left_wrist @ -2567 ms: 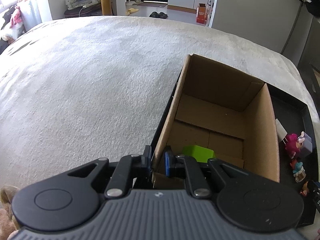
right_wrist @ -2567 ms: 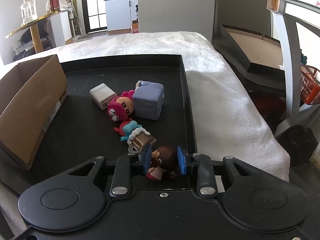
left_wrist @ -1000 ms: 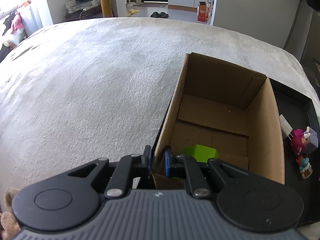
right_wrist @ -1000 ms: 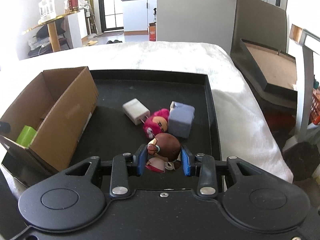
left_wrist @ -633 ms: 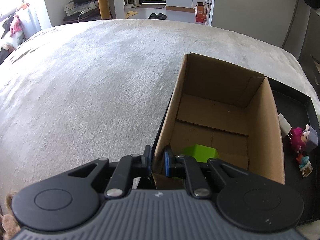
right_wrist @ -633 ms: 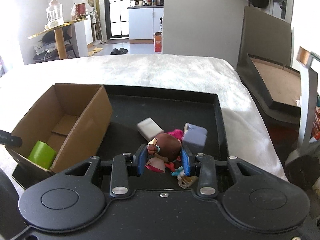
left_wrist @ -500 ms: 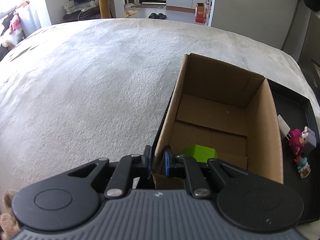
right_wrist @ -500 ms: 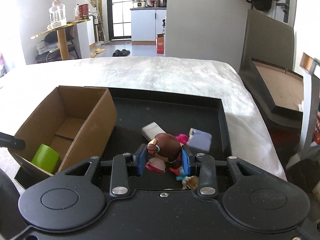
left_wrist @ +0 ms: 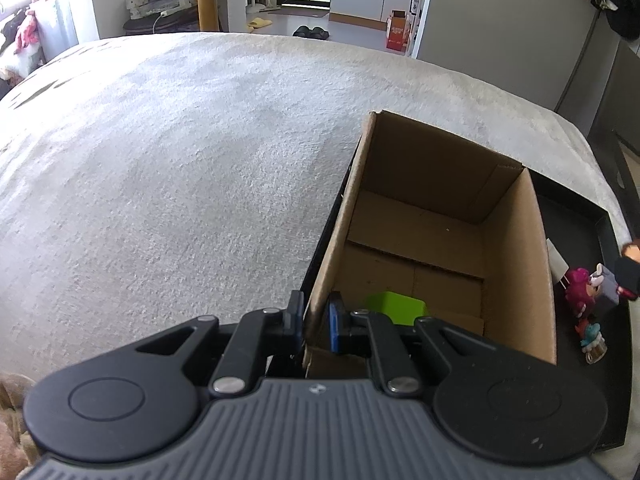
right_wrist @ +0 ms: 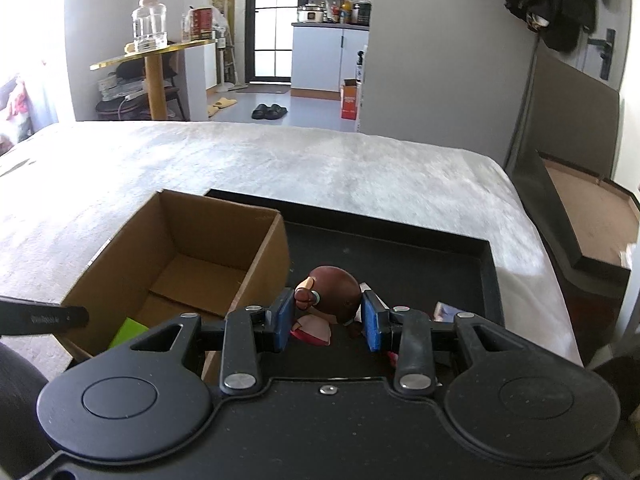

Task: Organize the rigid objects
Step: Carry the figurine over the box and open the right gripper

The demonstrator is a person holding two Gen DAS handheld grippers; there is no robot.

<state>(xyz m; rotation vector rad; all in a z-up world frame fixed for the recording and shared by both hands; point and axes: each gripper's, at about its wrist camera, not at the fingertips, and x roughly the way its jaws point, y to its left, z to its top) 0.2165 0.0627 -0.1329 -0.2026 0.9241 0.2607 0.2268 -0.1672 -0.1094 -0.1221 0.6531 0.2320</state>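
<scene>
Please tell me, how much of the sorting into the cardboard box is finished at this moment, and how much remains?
Done: one green block lies inside the cardboard box. In hand: the right gripper is shut on a brown-haired figurine, lifted beside the box, while the left gripper pinches the box wall. Left on the black tray: a pink-haired figurine, a purple cube, a white block and a small teal figure.
</scene>
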